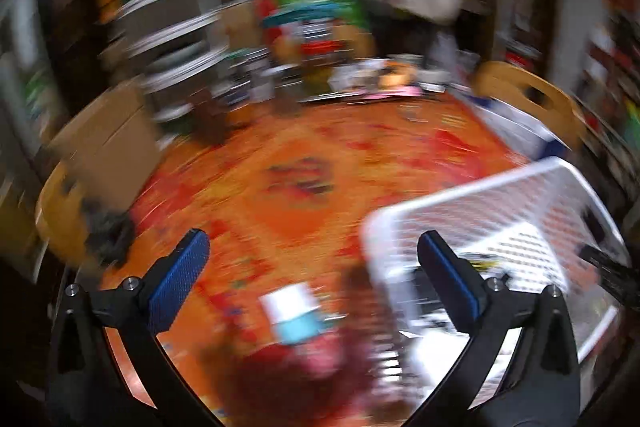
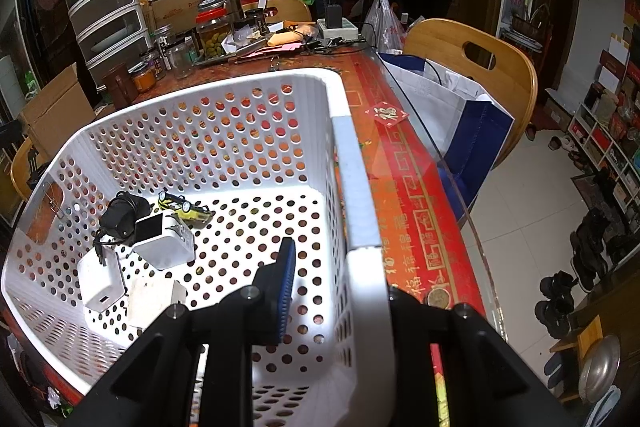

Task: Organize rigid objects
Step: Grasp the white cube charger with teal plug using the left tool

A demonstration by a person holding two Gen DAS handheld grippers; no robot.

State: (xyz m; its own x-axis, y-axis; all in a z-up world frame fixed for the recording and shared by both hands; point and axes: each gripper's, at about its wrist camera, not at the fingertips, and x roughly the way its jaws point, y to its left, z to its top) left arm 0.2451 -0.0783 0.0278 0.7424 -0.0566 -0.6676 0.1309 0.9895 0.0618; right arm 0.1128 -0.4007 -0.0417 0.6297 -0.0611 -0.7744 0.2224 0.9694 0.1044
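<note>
A white perforated basket (image 2: 352, 163) stands on the orange-red tablecloth; it also shows blurred at the right of the left wrist view (image 1: 472, 195). Inside lie white chargers (image 2: 164, 243), a black adapter (image 2: 120, 217) and a yellow toy car (image 2: 188, 211). My right gripper (image 2: 340, 291) is shut on the basket's right rim, one blue finger (image 2: 286, 279) inside the wall. My left gripper (image 1: 312, 279) is open and empty above the cloth, over a blurred white and teal object (image 1: 294, 315) beside a red-pink shape (image 1: 304, 359).
Jars (image 2: 210, 35), a drawer tower (image 2: 104, 11), cardboard boxes (image 2: 56, 107), a power strip (image 2: 340, 27) and bags crowd the table's far end. A wooden chair (image 2: 480, 67) with a blue-white bag (image 2: 460, 115) stands at the right, past the glass edge.
</note>
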